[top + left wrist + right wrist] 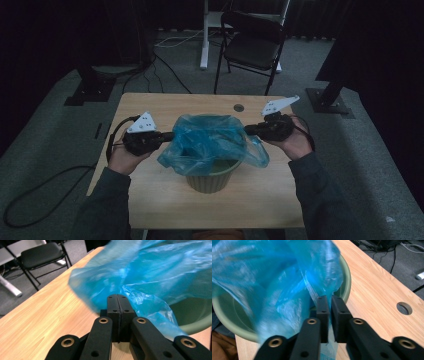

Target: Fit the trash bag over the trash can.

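A blue plastic bag [212,140] is stretched over the mouth of a green bin [212,181] in the middle of the wooden table. My left gripper [169,136] is at the bag's left edge. In the left gripper view its jaws [117,298] are pressed together with the bag's [155,272] film pinched at their tips, beside the bin's rim [197,315]. My right gripper [247,130] is at the bag's right edge. In the right gripper view its jaws [329,300] clamp a fold of the bag [274,277] over the bin's rim [347,282].
The table [150,105] has a round hole [238,107] near its far edge, right of centre. A black folding chair [252,42] and a white desk leg [204,35] stand beyond the table. Cables lie on the grey floor at the left.
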Available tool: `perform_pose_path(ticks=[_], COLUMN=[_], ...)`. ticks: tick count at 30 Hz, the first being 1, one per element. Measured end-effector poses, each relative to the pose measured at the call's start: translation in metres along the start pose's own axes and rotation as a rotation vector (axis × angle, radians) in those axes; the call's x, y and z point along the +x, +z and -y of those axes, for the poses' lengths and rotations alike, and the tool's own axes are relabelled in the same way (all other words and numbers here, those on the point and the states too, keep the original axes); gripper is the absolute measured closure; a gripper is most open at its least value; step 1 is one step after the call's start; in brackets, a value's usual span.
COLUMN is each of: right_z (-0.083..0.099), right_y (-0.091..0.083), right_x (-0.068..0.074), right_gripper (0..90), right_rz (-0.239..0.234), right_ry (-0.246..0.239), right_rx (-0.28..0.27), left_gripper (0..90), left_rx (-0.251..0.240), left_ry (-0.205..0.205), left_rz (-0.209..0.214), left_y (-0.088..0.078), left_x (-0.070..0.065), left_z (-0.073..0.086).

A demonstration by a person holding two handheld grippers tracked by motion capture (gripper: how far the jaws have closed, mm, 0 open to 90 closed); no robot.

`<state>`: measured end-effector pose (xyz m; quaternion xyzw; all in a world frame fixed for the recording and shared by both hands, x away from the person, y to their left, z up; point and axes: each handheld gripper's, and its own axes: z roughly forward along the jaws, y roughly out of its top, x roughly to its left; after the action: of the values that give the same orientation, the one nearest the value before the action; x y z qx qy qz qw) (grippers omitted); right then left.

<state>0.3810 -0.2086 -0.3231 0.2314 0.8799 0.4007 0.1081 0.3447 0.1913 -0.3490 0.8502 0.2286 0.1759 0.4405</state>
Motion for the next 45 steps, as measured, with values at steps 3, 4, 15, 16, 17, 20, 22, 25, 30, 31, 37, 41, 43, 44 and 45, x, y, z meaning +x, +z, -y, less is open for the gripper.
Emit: perform_pose_path(ticks=[3, 4, 15, 16, 17, 20, 22, 25, 30, 31, 37, 41, 43, 44, 45], right_z=[0.003, 0.003, -0.004, -0.006, -0.007, -0.011, -0.014, -0.017, -0.020, -0.020, -0.020, -0.020, -0.020, -0.019, -0.020], right_y=[-0.001, -0.001, 0.001, 0.002, 0.003, 0.006, 0.009, 0.016, 0.024, 0.026, 0.029, 0.027, 0.026, 0.026, 0.026], right_x=[-0.003, -0.003, -0.004, -0.004, -0.003, -0.001, 0.000, 0.001, -0.002, -0.003, -0.009, -0.009, -0.009, -0.008, -0.008], right_gripper=[89.3, 89.3, 74.8, 72.8, 70.5, 65.2, 62.8, 72.0, 87.5, 88.6, 89.9, 89.8, 89.8, 89.8, 89.8], right_rz=[-0.004, -0.004, 0.012, 0.012, 0.012, 0.002, 0.000, -0.012, -0.010, -0.003, 0.015, 0.009, 0.009, 0.007, 0.007], right_ry=[0.006, 0.006, 0.013, 0.011, 0.007, -0.004, -0.014, -0.019, -0.001, 0.009, 0.043, 0.041, 0.041, 0.038, 0.038], right_rx=[0.012, 0.012, -0.032, -0.035, -0.042, -0.059, -0.065, -0.054, -0.029, -0.026, -0.018, -0.020, -0.019, -0.021, -0.021], left_gripper=[89.6, 89.6, 88.9, 88.5, 88.4, 87.8, 87.3, 86.7, 86.7, 86.7, 85.2, 79.8, 78.0, 73.8, 72.3], left_rx=[0.011, 0.008, 0.040, 0.040, 0.039, 0.037, 0.035, 0.029, -0.006, -0.006, -0.058, -0.057, -0.063, -0.067, -0.070], left_ry=[-0.019, -0.025, -0.009, -0.010, -0.013, -0.017, -0.020, -0.026, -0.081, -0.081, -0.162, -0.156, -0.154, -0.152, -0.155], left_rz=[-0.006, -0.008, -0.104, -0.108, -0.112, -0.121, -0.128, -0.139, -0.148, -0.148, -0.143, -0.134, -0.123, -0.114, -0.105], left_y=[0.002, 0.003, 0.022, 0.024, 0.025, 0.027, 0.029, 0.032, 0.036, 0.036, 0.035, 0.028, 0.025, 0.023, 0.021], left_x=[0.008, 0.009, 0.014, 0.015, 0.015, 0.018, 0.020, 0.023, 0.034, 0.034, 0.045, 0.041, 0.040, 0.039, 0.038], left_z=[0.006, 0.007, -0.001, -0.002, -0.002, -0.003, -0.004, -0.006, -0.006, -0.006, -0.007, -0.008, -0.008, -0.009, -0.009])
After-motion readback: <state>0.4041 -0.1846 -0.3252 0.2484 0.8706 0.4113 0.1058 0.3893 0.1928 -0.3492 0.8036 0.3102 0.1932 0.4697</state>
